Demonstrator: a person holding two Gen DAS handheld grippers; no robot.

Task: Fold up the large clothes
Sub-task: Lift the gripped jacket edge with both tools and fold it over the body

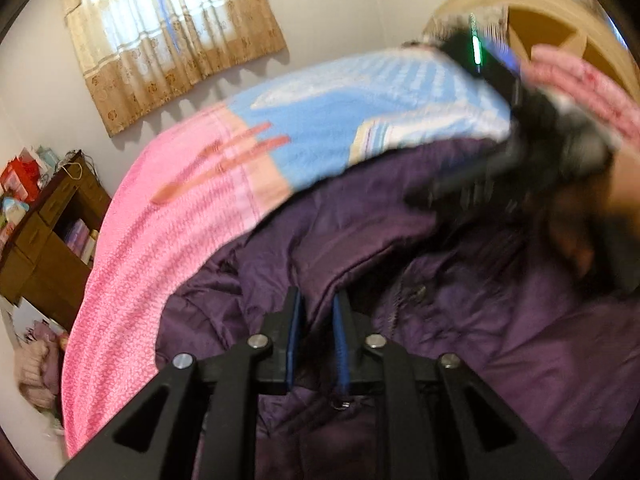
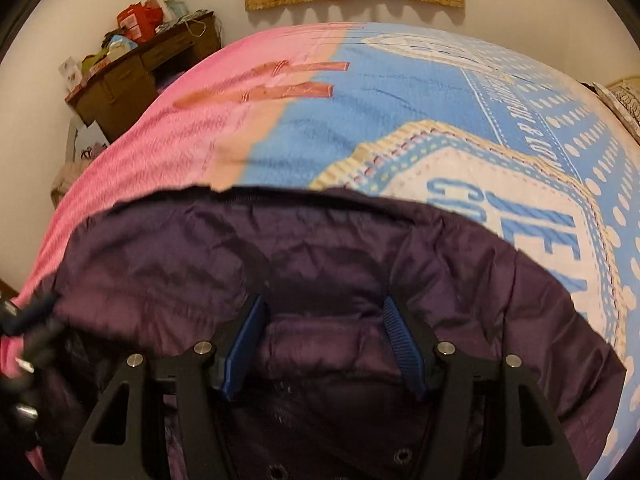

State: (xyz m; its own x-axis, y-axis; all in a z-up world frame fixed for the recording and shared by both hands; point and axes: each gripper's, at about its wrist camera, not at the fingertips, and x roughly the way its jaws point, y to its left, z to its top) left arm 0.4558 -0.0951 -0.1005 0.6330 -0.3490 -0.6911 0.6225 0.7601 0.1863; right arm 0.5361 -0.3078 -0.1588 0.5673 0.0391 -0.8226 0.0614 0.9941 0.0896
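A dark purple padded jacket [image 1: 460, 300] lies on a bed with a pink and blue blanket [image 1: 168, 220]. My left gripper [image 1: 318, 304] is nearly shut, with a fold of the jacket pinched between its blue pads. The right gripper [image 1: 532, 148] shows blurred at the upper right of the left wrist view, over the jacket. In the right wrist view the jacket [image 2: 280, 248] fills the lower half. My right gripper [image 2: 324, 312] is open just above the fabric, holding nothing. The left gripper [image 2: 32, 332] shows blurred at the left edge.
The blanket [image 2: 400, 100] covers the bed beyond the jacket. A brown wooden desk [image 2: 132, 76] with clutter stands against the far wall at left. A curtained window [image 1: 172, 40] is on the wall. A wooden headboard [image 1: 540, 12] is at the right.
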